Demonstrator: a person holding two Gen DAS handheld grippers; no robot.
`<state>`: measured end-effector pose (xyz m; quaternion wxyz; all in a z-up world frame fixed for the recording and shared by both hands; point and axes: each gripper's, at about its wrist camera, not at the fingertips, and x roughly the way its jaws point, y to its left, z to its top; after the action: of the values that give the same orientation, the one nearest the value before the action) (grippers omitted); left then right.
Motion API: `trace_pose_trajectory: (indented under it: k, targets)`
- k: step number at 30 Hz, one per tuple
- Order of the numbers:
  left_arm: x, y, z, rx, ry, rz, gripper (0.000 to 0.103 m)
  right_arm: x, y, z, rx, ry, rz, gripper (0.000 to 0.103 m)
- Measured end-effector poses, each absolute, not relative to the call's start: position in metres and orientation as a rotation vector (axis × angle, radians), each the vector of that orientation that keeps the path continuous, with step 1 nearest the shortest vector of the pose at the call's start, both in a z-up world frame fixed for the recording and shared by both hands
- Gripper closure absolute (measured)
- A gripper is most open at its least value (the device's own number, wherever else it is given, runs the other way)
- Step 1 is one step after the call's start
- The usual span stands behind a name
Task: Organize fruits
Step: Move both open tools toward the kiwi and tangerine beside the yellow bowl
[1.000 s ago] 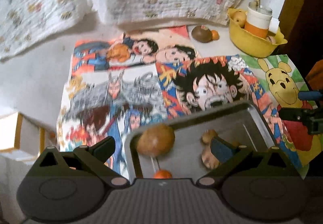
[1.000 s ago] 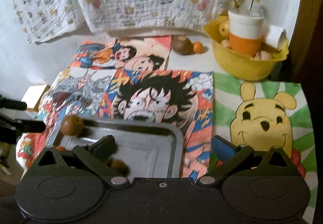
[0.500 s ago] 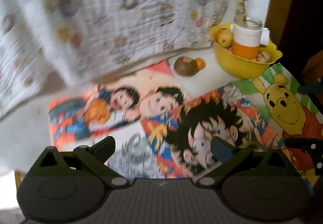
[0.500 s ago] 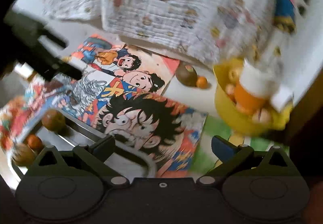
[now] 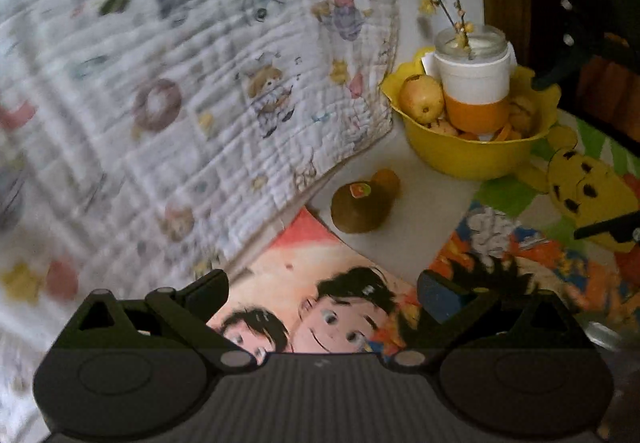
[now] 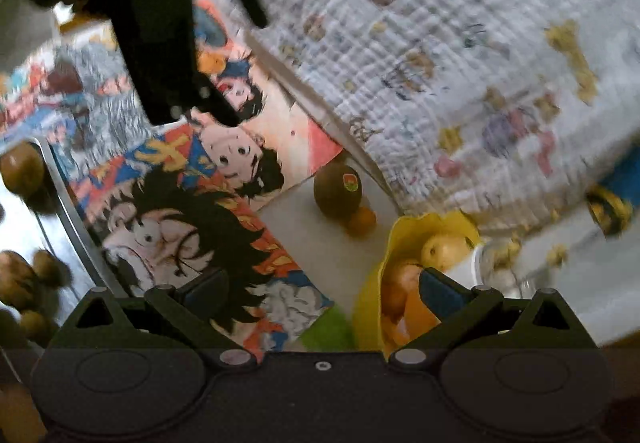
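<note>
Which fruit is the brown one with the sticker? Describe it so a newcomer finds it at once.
Start at the yellow bowl holding the orange-and-white cup. On the bare white tabletop just beside it, near the hanging patterned cloth, sit two loose fruits that touch. The brown sticker fruit is the larger, dull brown one with a small round label on top; its neighbour, the small orange fruit, is plain.

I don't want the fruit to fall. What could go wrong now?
1. The kiwi with the sticker lies touching a small orange fruit on the table; grabbing one might roll the other away.
2. The yellow bowl holds a jar with twigs beside a pear; the open right tongs are close and might knock it over.
</note>
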<state>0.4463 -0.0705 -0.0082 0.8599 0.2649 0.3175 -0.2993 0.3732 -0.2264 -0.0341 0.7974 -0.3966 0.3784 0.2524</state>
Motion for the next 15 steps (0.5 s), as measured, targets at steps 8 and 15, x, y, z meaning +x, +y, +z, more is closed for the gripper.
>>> trace_pose_trajectory:
  k: [8,15]
  targets:
    - [0.483,-0.102,-0.027,0.619,0.68,-0.733,0.001,0.398,-0.207,-0.054,-1.148,0.842,0.669,0.002]
    - [0.494,-0.119,-0.039,0.752,0.588,-0.846,0.001,0.425,-0.193,-0.035,-1.334,0.8,0.863,0.002]
